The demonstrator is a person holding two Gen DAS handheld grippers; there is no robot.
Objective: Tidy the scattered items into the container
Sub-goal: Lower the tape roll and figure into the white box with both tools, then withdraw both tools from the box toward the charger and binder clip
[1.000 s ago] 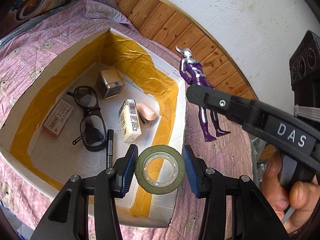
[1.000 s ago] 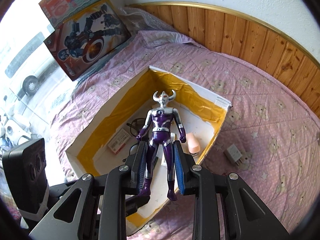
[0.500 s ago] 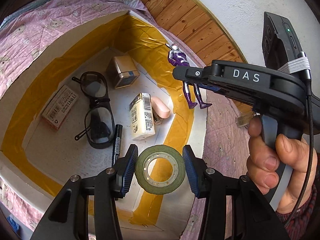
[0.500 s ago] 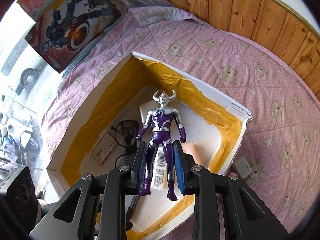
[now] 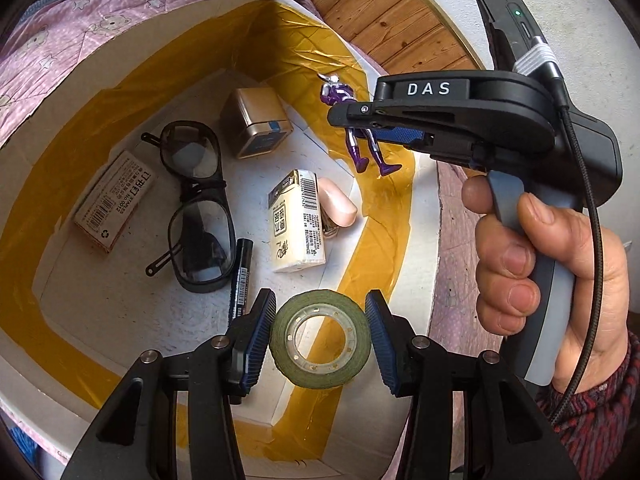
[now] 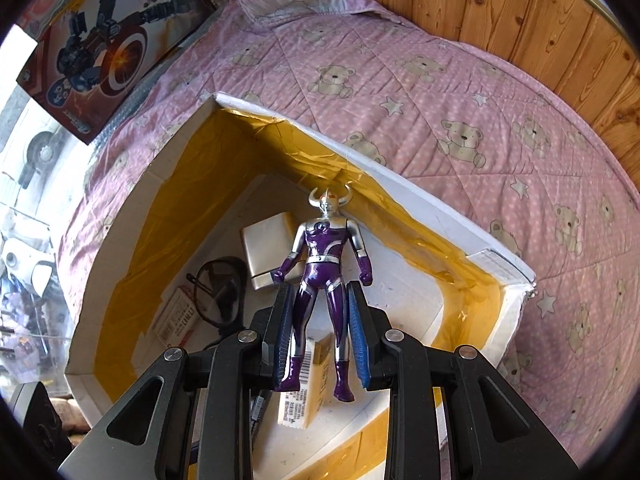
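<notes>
A bed (image 6: 460,92) under a pink quilt printed with teddy bears and stars carries it all. Sitting right on the quilt is a white box (image 6: 448,210), its inner walls lined with yellow tape. Up at the far corner, a toy carton (image 6: 108,44) with robot artwork rests at the quilt's edge, beside a wooden wall panel (image 6: 500,4).

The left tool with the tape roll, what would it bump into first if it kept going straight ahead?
Probably the white floor of the box, near the black marker. The left tool points down into the box, holding the tape roll. Depth is hard to judge.
</notes>
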